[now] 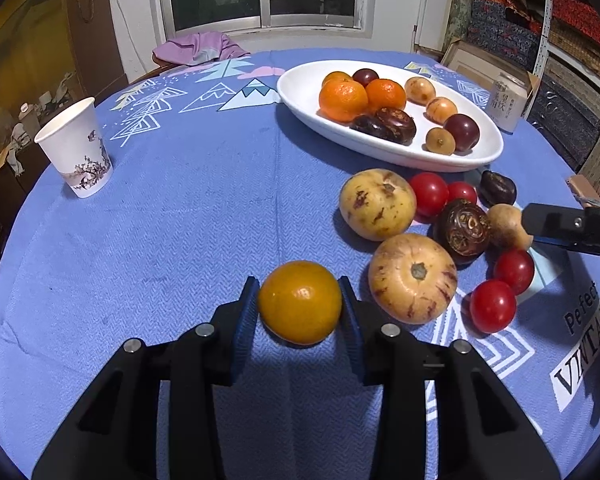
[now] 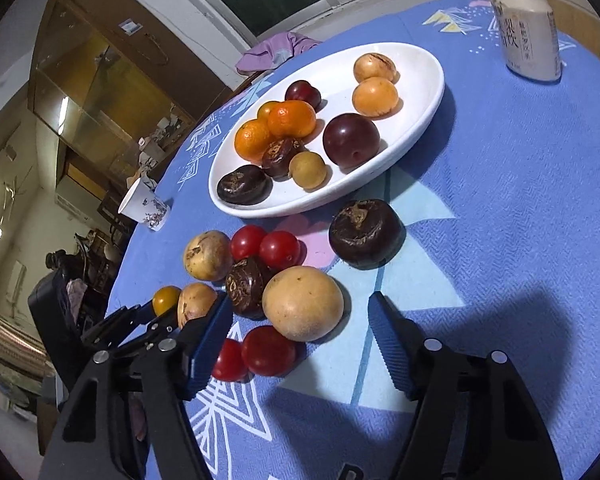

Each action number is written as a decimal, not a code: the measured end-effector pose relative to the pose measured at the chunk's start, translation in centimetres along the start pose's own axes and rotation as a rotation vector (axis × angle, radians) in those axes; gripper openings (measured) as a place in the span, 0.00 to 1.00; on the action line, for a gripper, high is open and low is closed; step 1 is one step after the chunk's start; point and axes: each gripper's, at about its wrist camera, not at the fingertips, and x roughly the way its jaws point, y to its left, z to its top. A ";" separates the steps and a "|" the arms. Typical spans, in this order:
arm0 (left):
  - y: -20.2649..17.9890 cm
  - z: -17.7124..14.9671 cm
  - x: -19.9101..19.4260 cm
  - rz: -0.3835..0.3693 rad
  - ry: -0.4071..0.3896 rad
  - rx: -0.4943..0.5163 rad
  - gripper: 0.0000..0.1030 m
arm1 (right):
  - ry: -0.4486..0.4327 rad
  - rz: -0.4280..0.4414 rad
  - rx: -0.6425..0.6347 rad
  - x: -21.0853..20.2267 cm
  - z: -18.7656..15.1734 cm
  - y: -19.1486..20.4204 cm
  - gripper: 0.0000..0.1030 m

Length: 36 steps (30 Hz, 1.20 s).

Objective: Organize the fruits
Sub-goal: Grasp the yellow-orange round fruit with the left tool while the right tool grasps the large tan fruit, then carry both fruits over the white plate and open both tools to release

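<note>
My left gripper [image 1: 300, 300] is shut on a yellow-orange tomato [image 1: 300, 302] just over the blue tablecloth; the tomato also shows in the right wrist view [image 2: 166, 300]. My right gripper [image 2: 300, 320] is open, its jaws on either side of a tan round fruit [image 2: 303, 303] without touching it. Loose fruit lies around it: red cherry tomatoes [image 2: 268, 350], dark water chestnuts [image 2: 366, 233], and two yellowish streaked melons [image 1: 413, 278]. A white oval plate [image 1: 300, 92] at the back holds oranges [image 1: 343, 100], plums [image 1: 462, 131] and other fruit.
A paper cup [image 1: 78, 148] stands at the left of the table. A drink can [image 2: 526, 32] stands behind the plate at the right. A purple cloth [image 1: 198, 48] lies at the table's far edge. Shelves and boxes stand beyond the table's right side.
</note>
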 end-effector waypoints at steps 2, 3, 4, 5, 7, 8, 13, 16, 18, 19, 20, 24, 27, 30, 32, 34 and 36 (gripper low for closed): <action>0.0 0.0 0.0 0.001 0.000 0.000 0.39 | -0.002 0.001 0.001 0.3 0.1 0.1 0.63; 0.0 0.0 0.0 0.001 0.000 0.000 0.39 | -0.004 -0.003 -0.009 0.4 0.1 0.3 0.60; 0.0 0.0 0.0 0.001 0.000 0.000 0.39 | -0.001 -0.002 -0.014 0.6 0.1 0.4 0.57; 0.0 0.0 0.0 0.001 0.000 0.000 0.39 | 0.005 0.000 -0.017 0.8 0.0 0.5 0.51; 0.0 0.0 0.0 0.000 0.000 -0.001 0.39 | -0.005 -0.019 -0.041 1.1 -0.1 0.9 0.48; 0.0 0.0 0.0 0.000 0.000 -0.001 0.39 | -0.007 -0.029 -0.053 1.3 0.0 1.1 0.44; 0.2 0.0 -0.1 -0.008 -0.005 -0.013 0.39 | -0.006 -0.006 -0.034 0.9 -0.1 0.7 0.43; 0.2 -0.1 -0.7 -0.010 -0.029 -0.016 0.39 | -0.047 -0.004 -0.057 -0.4 -0.2 1.1 0.43; 0.1 -0.1 -1.3 -0.009 -0.050 -0.010 0.39 | -0.070 0.009 -0.062 -1.4 -0.2 1.1 0.43; 0.0 -0.1 -1.7 -0.012 -0.069 -0.007 0.39 | -0.082 0.015 -0.066 -1.8 -0.2 1.2 0.43; -0.1 -0.1 -2.1 -0.015 -0.081 -0.004 0.39 | -0.093 0.016 -0.072 -2.2 -0.1 1.2 0.43; -0.4 0.0 -1.9 -0.007 -0.066 0.007 0.39 | -0.090 0.010 -0.069 -2.3 -0.1 0.8 0.43; -0.4 -0.2 -1.1 -0.004 -0.029 0.002 0.39 | -0.071 0.002 -0.064 -1.8 -0.2 0.7 0.43; -0.1 -0.3 -1.0 -0.009 -0.029 -0.004 0.39 | -0.071 0.002 -0.064 -1.8 -0.2 0.7 0.43; 0.1 -0.2 -1.0 -0.020 -0.032 -0.014 0.38 | -0.072 0.003 -0.062 -1.8 -0.2 0.6 0.43; 0.4 -0.2 -1.2 -0.024 -0.042 -0.023 0.37 | -0.070 0.004 -0.059 -1.7 -0.2 0.5 0.43; 0.5 -0.2 -1.1 -0.027 -0.042 -0.027 0.36 | -0.068 0.003 -0.059 -1.7 -0.3 0.5 0.43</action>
